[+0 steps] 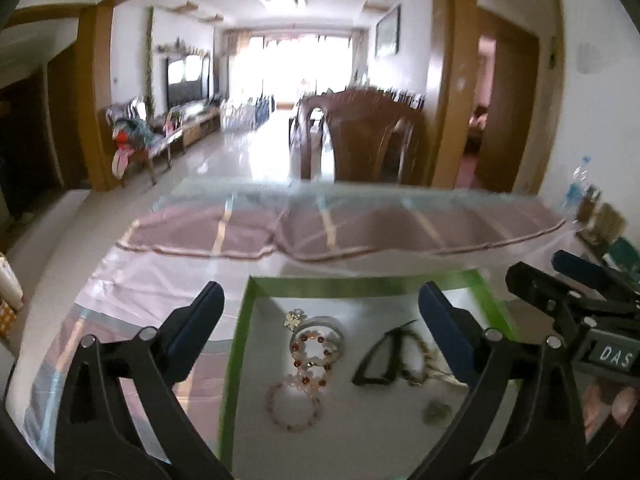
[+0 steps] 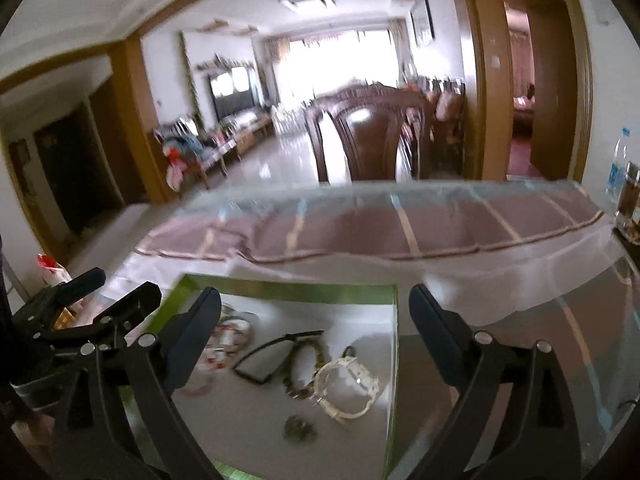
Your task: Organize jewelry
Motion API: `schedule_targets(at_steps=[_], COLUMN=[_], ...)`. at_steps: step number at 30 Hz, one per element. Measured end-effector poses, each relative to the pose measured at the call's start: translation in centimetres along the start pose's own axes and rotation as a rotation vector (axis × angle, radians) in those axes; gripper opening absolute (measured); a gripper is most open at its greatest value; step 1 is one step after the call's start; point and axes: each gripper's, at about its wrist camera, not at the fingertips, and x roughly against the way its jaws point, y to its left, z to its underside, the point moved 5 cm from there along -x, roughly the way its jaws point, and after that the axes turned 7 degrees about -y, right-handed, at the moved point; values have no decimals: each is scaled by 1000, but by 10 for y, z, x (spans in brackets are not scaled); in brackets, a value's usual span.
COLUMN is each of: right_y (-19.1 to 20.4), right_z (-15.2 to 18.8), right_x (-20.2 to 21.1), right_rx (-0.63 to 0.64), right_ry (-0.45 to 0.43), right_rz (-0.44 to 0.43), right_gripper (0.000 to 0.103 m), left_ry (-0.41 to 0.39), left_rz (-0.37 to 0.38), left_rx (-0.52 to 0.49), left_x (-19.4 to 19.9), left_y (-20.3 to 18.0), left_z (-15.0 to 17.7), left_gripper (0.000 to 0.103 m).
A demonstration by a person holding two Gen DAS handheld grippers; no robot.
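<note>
A shallow green-rimmed tray (image 1: 236, 344) with a white floor lies on the glass table and holds jewelry. In the left wrist view I see a pink bead bracelet (image 1: 294, 404), a red-and-white bead bracelet (image 1: 314, 354), a silver bangle (image 1: 320, 326), a small flower brooch (image 1: 295, 317) and a black cord necklace (image 1: 380, 360). In the right wrist view the tray (image 2: 394, 360) shows a white watch (image 2: 352, 384), a brown bead bracelet (image 2: 302, 368), the black cord (image 2: 264, 360) and a small dark charm (image 2: 298, 428). My left gripper (image 1: 320, 308) and right gripper (image 2: 316, 312) hover open and empty above the tray.
A mauve striped cloth (image 1: 340, 224) lies under the glass at the table's far side. A wooden chair (image 1: 360, 136) stands behind the table. Bottles and jars (image 2: 624, 184) stand at the right edge. The right gripper shows in the left wrist view (image 1: 580, 292).
</note>
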Motion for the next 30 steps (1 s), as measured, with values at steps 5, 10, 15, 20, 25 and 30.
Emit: schedule_targets(at_steps=[5, 10, 15, 20, 25, 30], right_y=[19, 27, 25, 13, 18, 30], right_z=[1, 34, 78, 123, 156, 181], right_x=[92, 165, 224, 259, 273, 274], right_rx=[59, 100, 98, 62, 34, 60], right_ry=[-137, -173, -191, -180, -180, -166], right_rz=[-24, -22, 7, 62, 55, 44], right_gripper=[99, 99, 99, 99, 100, 99], left_ry=[-143, -196, -225, -204, -223, -209], left_rz=[18, 48, -36, -37, -21, -27], left_rx=[-65, -26, 12, 102, 85, 57], left_x=[104, 194, 249, 283, 304, 308], left_y=[-7, -3, 19, 36, 29, 25], left_z=[-1, 30, 76, 125, 161, 185], left_gripper=[99, 99, 99, 99, 99, 99])
